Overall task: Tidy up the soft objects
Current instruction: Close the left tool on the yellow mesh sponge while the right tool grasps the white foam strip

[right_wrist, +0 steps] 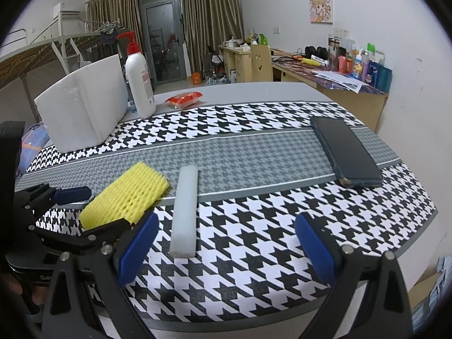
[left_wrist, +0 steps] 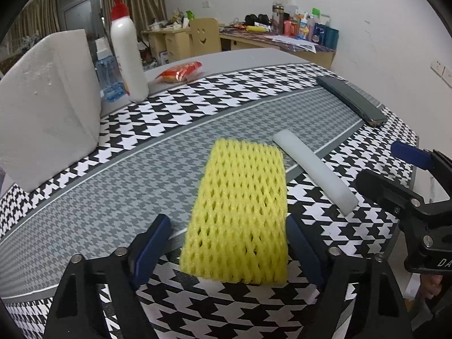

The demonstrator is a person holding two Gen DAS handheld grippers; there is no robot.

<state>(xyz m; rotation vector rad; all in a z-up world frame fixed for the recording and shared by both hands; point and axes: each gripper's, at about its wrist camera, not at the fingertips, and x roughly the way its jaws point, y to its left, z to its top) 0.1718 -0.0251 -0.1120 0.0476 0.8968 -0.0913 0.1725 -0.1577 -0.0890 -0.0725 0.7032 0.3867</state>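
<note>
The yellow foam mesh sleeve (left_wrist: 237,212) lies flat on the black-and-white houndstooth table cloth (left_wrist: 325,226), its near end between the blue-padded fingers of the left gripper (left_wrist: 228,243). The jaws stand wide. The right pad looks to be at the sleeve's edge, the left pad clear of it, so the sleeve is straddled rather than pinched.

At about two o'clock from the sleeve, just beside it, lies a pale white foam bar (left_wrist: 313,169). Farther off toward one o'clock rests a dark slate-grey flat rectangular case (left_wrist: 350,100).

The right gripper (right_wrist: 226,243) hangs spread wide above the cloth, holding nothing; the white bar lies ahead at eleven o'clock.

At ten o'clock stands a big white foam block (left_wrist: 48,107); beside it a white pump bottle with a red cap (left_wrist: 127,48), whose label print is too small to read, and a red snack packet (left_wrist: 180,72). The letters "DA" show on the right gripper's body.
</note>
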